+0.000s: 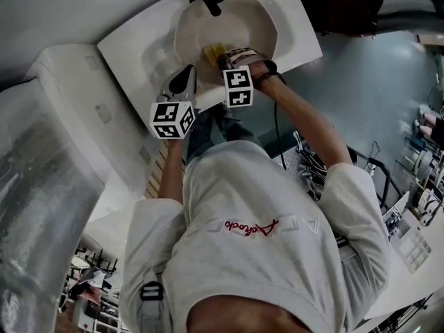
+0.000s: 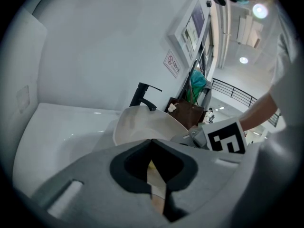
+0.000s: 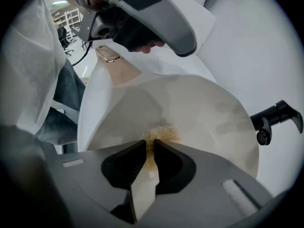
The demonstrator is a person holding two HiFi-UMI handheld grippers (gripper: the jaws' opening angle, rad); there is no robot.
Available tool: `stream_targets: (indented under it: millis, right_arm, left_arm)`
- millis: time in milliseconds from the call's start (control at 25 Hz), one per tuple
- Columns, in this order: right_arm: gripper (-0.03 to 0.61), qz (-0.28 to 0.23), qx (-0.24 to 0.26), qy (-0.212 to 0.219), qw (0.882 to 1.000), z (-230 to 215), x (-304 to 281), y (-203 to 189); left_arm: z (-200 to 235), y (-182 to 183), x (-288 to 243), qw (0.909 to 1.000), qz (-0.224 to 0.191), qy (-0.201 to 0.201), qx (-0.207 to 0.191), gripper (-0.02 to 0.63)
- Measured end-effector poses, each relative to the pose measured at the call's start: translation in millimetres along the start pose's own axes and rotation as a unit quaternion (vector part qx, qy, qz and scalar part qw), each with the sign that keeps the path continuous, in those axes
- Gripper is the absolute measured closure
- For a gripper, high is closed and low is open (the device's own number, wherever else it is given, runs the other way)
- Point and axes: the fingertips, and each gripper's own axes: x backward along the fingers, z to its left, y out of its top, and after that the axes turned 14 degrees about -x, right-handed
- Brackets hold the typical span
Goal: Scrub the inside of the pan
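The white round pan [image 3: 213, 113] sits tilted in the white sink [image 1: 139, 40]. Your right tongs [image 3: 150, 146] are nipped narrow on a yellow-brown scouring pad [image 3: 164, 134] against the pan's floor. Your left tongs [image 2: 152, 144] seem clamped on its handle. Press firmly, circle outward and hold the pan steady

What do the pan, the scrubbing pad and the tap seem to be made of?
The pan: pale, smooth coating, likely ceramic or enamel; soft sheen, faint stains. The scrubbing pad: yellowish, fuzzy, probably sponge or fibre. The tap: matte black, probably coated metal.
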Motion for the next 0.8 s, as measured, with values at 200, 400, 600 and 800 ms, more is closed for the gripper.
stream_targets:
  millis: [200,400,600,800]
  right_arm:
    - [0.520,0.006,0.014,0.037,0.999,20,5,0]
    - [0.520,0.006,0.022,0.049,0.999,30,9,0]
    - [0.520,-0.002,0.026,0.030,0.999,23,17,4]
    - [0.522,-0.014,0.013,-0.006,1.000,-6,23,13]
  left_arm:
    - [-4,2,-2,1.0000,-0.003,-0.003,-0.001,0.614]
    - [-4,1,0,1.0000,-0.003,-0.001,0.001,0.614]
    - [-4,0,1,1.0000,-0.004,0.001,0.004,0.614]
    - [-6,1,2,1.0000,-0.007,0.001,0.005,0.614]
